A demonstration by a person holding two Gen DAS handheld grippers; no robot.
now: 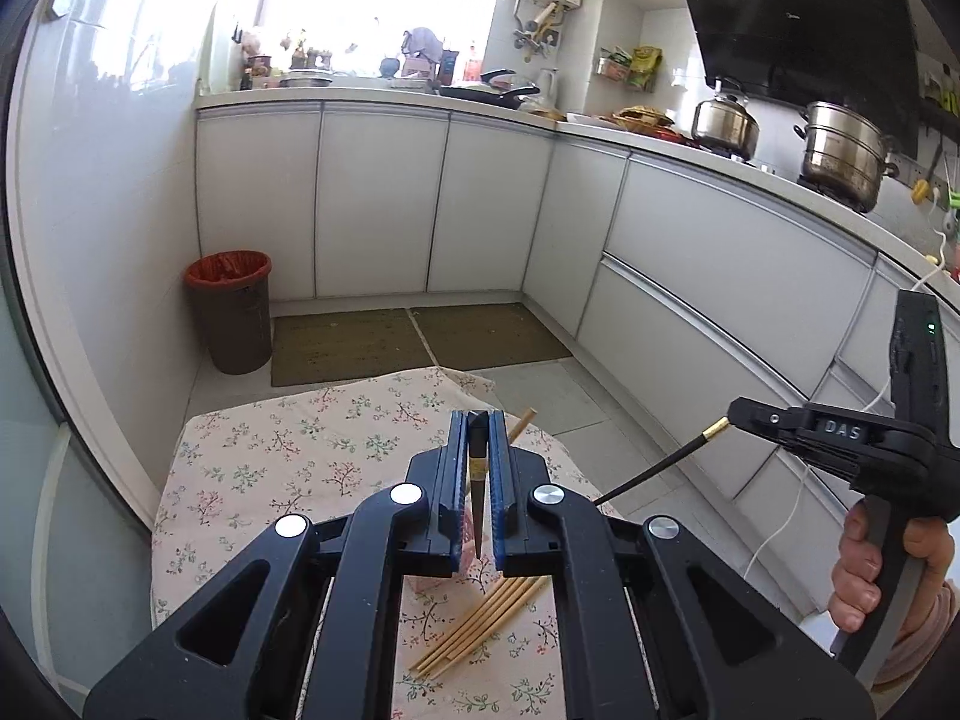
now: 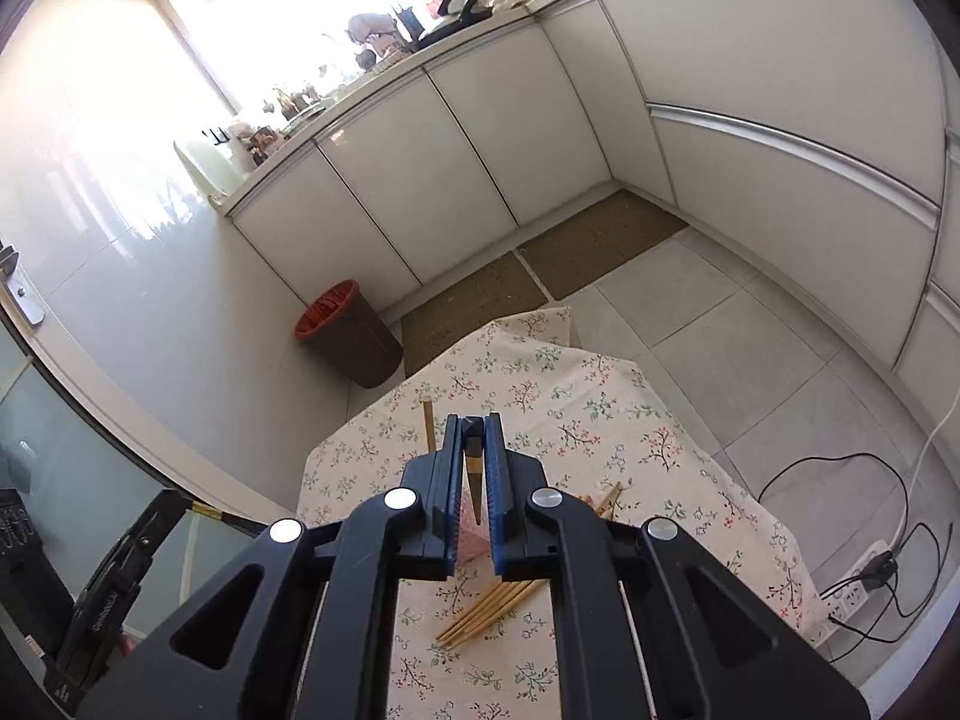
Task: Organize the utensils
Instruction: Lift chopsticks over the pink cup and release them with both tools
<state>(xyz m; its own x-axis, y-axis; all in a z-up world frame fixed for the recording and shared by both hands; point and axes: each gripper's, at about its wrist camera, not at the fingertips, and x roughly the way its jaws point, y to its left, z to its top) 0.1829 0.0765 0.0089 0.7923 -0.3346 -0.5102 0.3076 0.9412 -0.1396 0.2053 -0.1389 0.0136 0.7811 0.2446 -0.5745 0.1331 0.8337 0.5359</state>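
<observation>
Fingers of the left gripper (image 1: 478, 420) stand nearly together, clamped on one black chopstick (image 1: 477, 480) that runs back along the gap between the blue pads toward the camera. Fingers of the right gripper (image 2: 473, 423) stand equally narrow and clamp a second black chopstick (image 2: 473, 480), gold-banded, in the same manner.

Count on the bench (image 1: 252, 468), which is covered with a floral cloth: one fan of about five bamboo chopsticks (image 1: 480, 624) lies below the grippers, toward the near edge; the exact number cannot be told. One further bamboo stick (image 1: 521, 423) rises tilted just beside the left gripper's fingertips; its lower end is hidden.

The left wrist view alone shows the right gripper from outside (image 1: 735, 411), with a gold-tipped black stick projecting from it, the holding hand (image 1: 888, 576), two steel pots (image 1: 726, 120) on the counter, and the range hood (image 1: 804, 18). The right wrist view alone shows a power strip (image 2: 861, 588) with cables on the floor. Both views show one bin (image 1: 231, 312) with a red liner and two floor mats (image 1: 354, 345).
</observation>
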